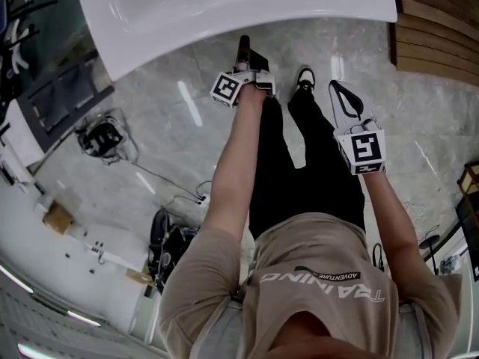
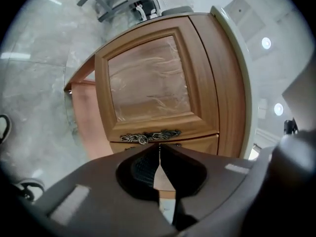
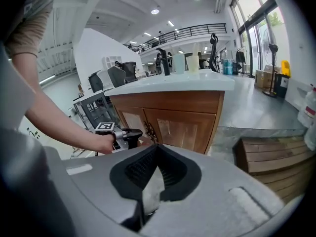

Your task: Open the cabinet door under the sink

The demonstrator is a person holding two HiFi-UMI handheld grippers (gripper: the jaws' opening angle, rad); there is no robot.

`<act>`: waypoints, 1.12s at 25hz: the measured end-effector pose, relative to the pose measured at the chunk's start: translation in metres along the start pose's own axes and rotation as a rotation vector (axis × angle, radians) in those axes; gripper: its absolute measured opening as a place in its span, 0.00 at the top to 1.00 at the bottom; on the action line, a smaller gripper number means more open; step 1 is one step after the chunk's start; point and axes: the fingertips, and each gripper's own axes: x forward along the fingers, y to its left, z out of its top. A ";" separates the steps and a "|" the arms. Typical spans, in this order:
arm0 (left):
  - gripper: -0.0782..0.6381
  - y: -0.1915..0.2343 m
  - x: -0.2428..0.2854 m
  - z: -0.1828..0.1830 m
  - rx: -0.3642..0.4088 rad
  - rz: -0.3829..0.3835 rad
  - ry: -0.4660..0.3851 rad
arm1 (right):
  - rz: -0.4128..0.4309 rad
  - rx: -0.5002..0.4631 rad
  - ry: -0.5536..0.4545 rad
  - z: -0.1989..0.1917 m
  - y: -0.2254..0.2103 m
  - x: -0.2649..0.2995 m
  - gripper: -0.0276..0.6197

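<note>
- The room is a bright showroom with a pale marble floor (image 1: 187, 103). A white bench (image 1: 224, 6) with the sink sits over a wooden cabinet (image 3: 173, 122), and a few bottles stand on top at the back.
- The door (image 2: 148, 83) I want fills the left tool's view. It is a framed wooden panel with a filmed insert, and it is closed.
- Its ornate metal handle (image 2: 148, 136) sits at the edge where it meets the neighbouring door. It is just ahead of the tips and not touching them.
- My left tool (image 2: 159, 148) is all but closed, with only a thin slit between the jaws and nothing in it. It points almost level at the handle.
- My right tool (image 3: 155, 149) is also closed and empty. It hangs back, well apart from the cabinet, and watches the left one from the side.
- As I judge it, the step in hand is the approach to the handle, so nothing of the opening is done yet.
- To do it well, I would spread the left jaws before closing in, then line them up to straddle the handle's middle.
- I would clamp firmly, since the metalwork looks slim and could slip, then pull in an arc around the hinge side, not straight back.
- The right tool should keep out of the door's swing.
</note>
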 end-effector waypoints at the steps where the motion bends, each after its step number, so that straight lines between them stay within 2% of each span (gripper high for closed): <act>1: 0.86 0.005 0.002 0.002 -0.010 -0.001 -0.025 | 0.003 0.006 0.003 -0.004 -0.002 0.002 0.95; 5: 0.84 0.026 0.008 0.008 -0.038 0.016 -0.089 | 0.013 0.029 0.000 -0.011 -0.004 0.006 0.95; 11: 0.73 0.032 0.019 0.015 -0.083 -0.049 -0.147 | 0.029 0.061 0.009 -0.017 -0.005 0.015 0.95; 14: 0.70 0.037 0.024 0.017 -0.093 -0.042 -0.162 | 0.044 0.053 0.016 -0.018 -0.005 0.019 0.95; 18: 0.70 0.034 0.034 0.016 -0.088 -0.054 -0.143 | 0.039 0.057 0.018 -0.018 -0.010 0.022 0.95; 23: 0.75 0.039 0.034 0.018 -0.158 -0.108 -0.194 | 0.029 0.082 0.034 -0.023 -0.016 0.024 0.95; 28: 0.75 0.043 0.033 0.020 -0.180 -0.151 -0.228 | 0.032 0.094 0.038 -0.024 -0.016 0.024 0.95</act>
